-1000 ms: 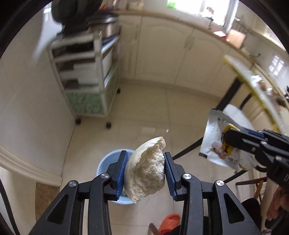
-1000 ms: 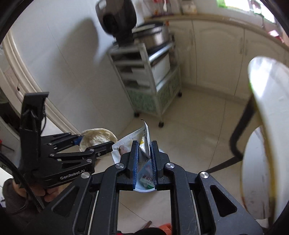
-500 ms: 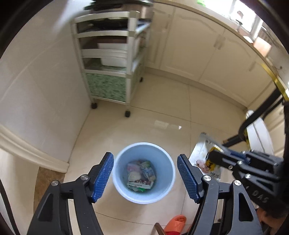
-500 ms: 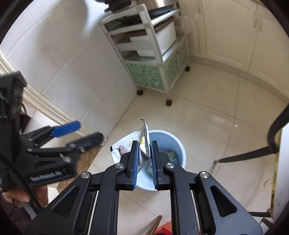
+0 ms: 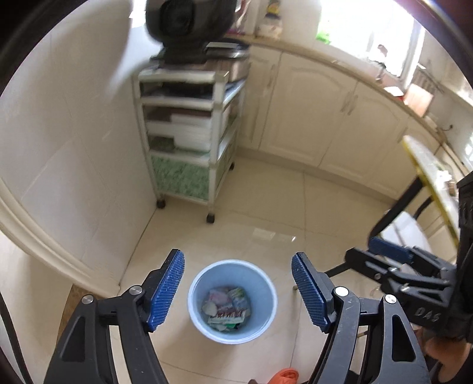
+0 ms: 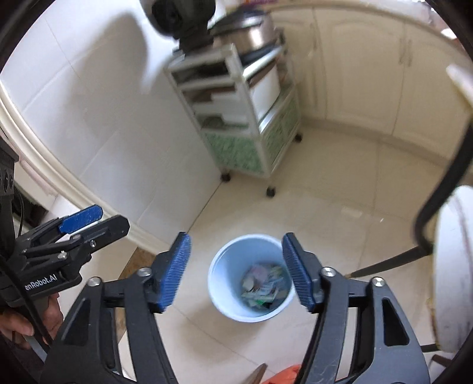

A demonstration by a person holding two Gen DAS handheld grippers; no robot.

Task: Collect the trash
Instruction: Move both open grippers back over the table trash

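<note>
A light blue trash bin stands on the cream tiled floor, with wrappers and food scraps lying inside. My left gripper hangs above it, open and empty. In the right wrist view the bin shows the same trash inside, and my right gripper is above it, open and empty. The right gripper shows at the right of the left wrist view. The left gripper shows at the left of the right wrist view.
A white wheeled shelf cart with a dark appliance on top stands against the wall behind the bin. Cream cabinets line the back. A table with black legs and a white stool are at the right. Something orange lies on the floor near me.
The left gripper opened and dropped the bun into the bin. The right gripper then opened and the snack wrapper fell in too. Both grippers now hang empty above the bin.
</note>
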